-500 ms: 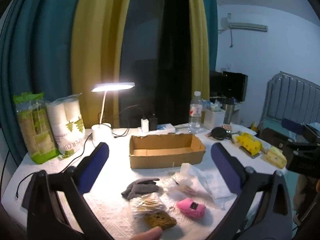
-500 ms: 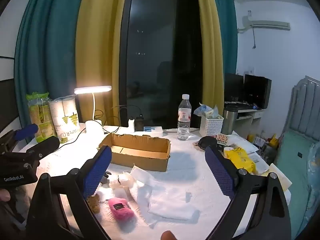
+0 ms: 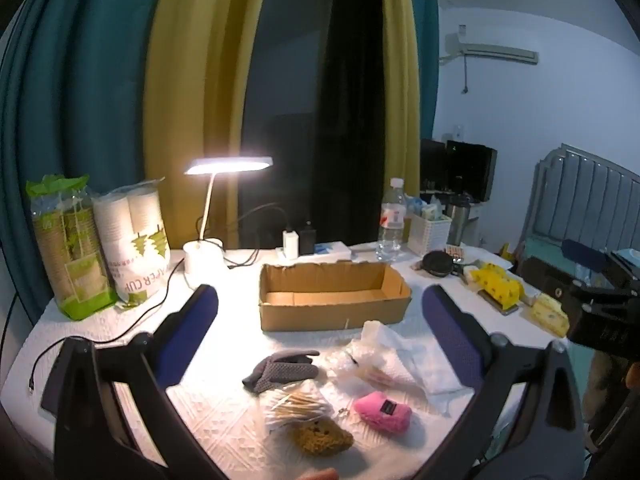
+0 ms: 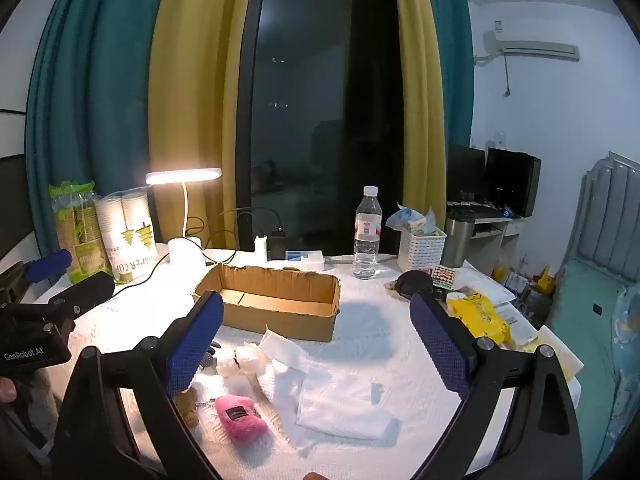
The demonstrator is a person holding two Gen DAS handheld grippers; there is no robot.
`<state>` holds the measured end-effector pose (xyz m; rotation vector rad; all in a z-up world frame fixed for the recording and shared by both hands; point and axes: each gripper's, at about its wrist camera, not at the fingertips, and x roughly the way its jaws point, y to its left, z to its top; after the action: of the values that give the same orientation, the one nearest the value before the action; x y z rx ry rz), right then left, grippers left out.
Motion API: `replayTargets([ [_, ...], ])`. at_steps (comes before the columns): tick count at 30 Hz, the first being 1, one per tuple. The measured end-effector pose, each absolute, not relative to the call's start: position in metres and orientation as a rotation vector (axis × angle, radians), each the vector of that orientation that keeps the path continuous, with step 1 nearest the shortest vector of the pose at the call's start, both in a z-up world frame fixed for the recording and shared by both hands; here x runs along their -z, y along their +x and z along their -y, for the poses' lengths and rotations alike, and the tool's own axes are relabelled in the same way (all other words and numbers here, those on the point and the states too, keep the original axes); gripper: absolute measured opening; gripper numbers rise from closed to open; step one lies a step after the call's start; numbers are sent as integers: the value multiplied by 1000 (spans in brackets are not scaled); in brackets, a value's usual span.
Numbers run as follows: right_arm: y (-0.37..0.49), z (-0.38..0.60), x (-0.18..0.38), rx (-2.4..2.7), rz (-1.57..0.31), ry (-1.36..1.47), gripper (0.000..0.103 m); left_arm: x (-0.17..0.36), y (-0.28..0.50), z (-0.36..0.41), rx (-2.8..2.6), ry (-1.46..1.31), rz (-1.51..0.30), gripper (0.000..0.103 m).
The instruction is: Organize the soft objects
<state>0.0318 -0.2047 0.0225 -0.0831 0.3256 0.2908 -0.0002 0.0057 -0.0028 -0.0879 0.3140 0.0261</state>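
Note:
An empty cardboard box (image 3: 334,296) (image 4: 276,304) stands mid-table. In front of it lie a grey knit glove (image 3: 284,368), a bag of cotton swabs (image 3: 298,404), a brown plush (image 3: 322,436), a pink plush (image 3: 382,410) (image 4: 240,418), crumpled clear plastic (image 3: 360,356) and white tissue (image 3: 416,356) (image 4: 336,396). My left gripper (image 3: 320,322) hovers open above these items with nothing between its blue pads. My right gripper (image 4: 316,340) also hangs open over the tissue, holding nothing. Each gripper shows at the edge of the other's view.
A lit desk lamp (image 3: 228,166), two sleeves of paper cups (image 3: 132,244), a charger with cables (image 3: 298,242), a water bottle (image 4: 367,236), a white basket (image 4: 422,246), a steel mug (image 4: 458,238), a black pouch (image 3: 438,264) and yellow packs (image 3: 498,286) ring the table's back and right.

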Motion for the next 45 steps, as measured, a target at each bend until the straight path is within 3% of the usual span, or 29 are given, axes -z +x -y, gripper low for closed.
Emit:
replayTargets([
  [45,30,207,-19,-297,-337,-72,96,2,0,-3,-34,-73,-318,103],
])
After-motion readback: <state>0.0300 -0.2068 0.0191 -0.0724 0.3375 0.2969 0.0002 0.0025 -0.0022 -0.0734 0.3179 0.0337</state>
